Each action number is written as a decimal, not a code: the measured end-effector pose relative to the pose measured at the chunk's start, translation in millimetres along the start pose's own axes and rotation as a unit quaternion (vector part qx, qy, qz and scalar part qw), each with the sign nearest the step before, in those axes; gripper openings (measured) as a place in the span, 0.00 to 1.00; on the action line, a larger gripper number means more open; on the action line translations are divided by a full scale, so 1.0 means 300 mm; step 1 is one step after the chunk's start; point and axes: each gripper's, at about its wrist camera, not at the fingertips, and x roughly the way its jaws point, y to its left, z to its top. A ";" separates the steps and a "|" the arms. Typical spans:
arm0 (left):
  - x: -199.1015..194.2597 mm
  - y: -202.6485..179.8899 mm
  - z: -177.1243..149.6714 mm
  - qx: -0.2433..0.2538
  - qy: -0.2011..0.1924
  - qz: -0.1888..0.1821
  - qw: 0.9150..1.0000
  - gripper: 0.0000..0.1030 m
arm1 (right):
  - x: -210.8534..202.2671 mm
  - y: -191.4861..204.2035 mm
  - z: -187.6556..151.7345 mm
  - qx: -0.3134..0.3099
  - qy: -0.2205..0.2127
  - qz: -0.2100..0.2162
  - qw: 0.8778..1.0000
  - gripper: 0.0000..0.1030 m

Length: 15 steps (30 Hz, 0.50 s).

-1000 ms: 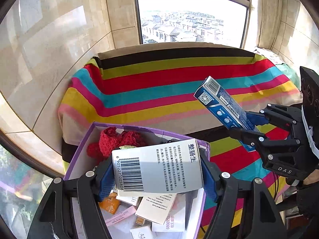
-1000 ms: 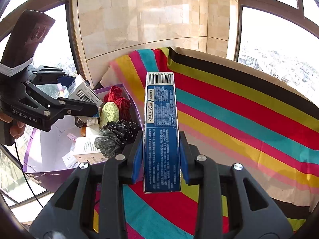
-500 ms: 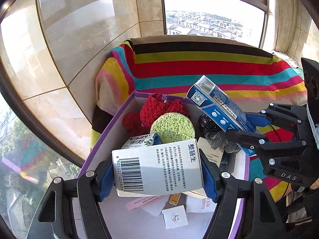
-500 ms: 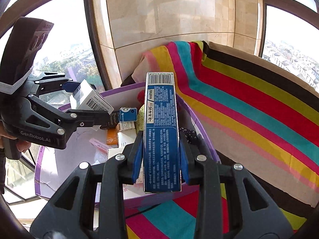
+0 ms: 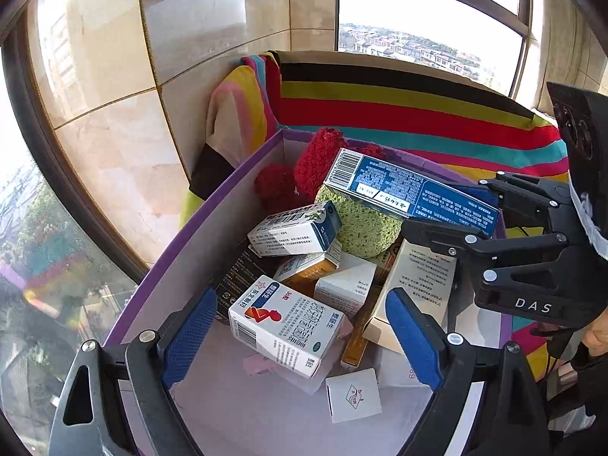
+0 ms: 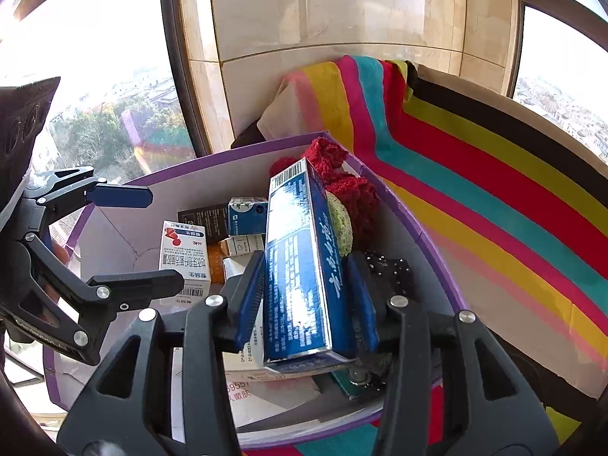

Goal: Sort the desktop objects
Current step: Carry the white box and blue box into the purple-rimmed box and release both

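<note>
Our left claw (image 5: 300, 336) stands wide open over the purple-rimmed box (image 5: 197, 228), gripping nothing; the white carton (image 5: 285, 326) lies loose between its blue pads (image 5: 188, 336), touching neither. Our right claw (image 6: 307, 296) is clamped on the long blue carton (image 6: 300, 266), holding it tilted over the box's right half, its barcode end pointing toward the far wall

Going by size, we see the striped cloth (image 6: 494, 190) first, spread over the ledge and running up against the marble wall (image 6: 323, 19) and window frames. The box sits at the cloth's left end, tight against the glass, so the only open room lies to the right, across the stripes. Inside, the near floor of the box is bare cardboard; the far half is crowded

The blue carton is slim, dark blue with white print and a white barcode panel; its lettering is too small for us to read. It hangs just above the green sponge (image 5: 364, 224), with the red knit (image 5: 315, 163) behind it at the far corner

The white carton bears a red figure, a blue band, Chinese characters and a barcode on its end. Beyond it a white-and-teal carton (image 5: 294, 230) rests on an orange one (image 5: 304, 269), and a small white box (image 5: 353, 395) sits nearest us

The right claw body reads "DAS" in the left wrist view
</note>
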 end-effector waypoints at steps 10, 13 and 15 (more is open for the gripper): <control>-0.085 0.026 -0.102 -0.011 -0.057 0.017 0.998 1.00 | 0.024 -0.042 -0.019 0.011 0.006 -0.011 1.000 0.81; -0.053 0.006 -0.089 -0.028 -0.064 -0.016 0.997 1.00 | -0.006 -0.057 -0.028 0.018 0.002 -0.017 1.000 0.81; -0.067 -0.021 -0.061 -0.028 -0.086 -0.025 0.996 1.00 | -0.027 -0.076 -0.028 0.025 -0.002 -0.029 0.999 0.84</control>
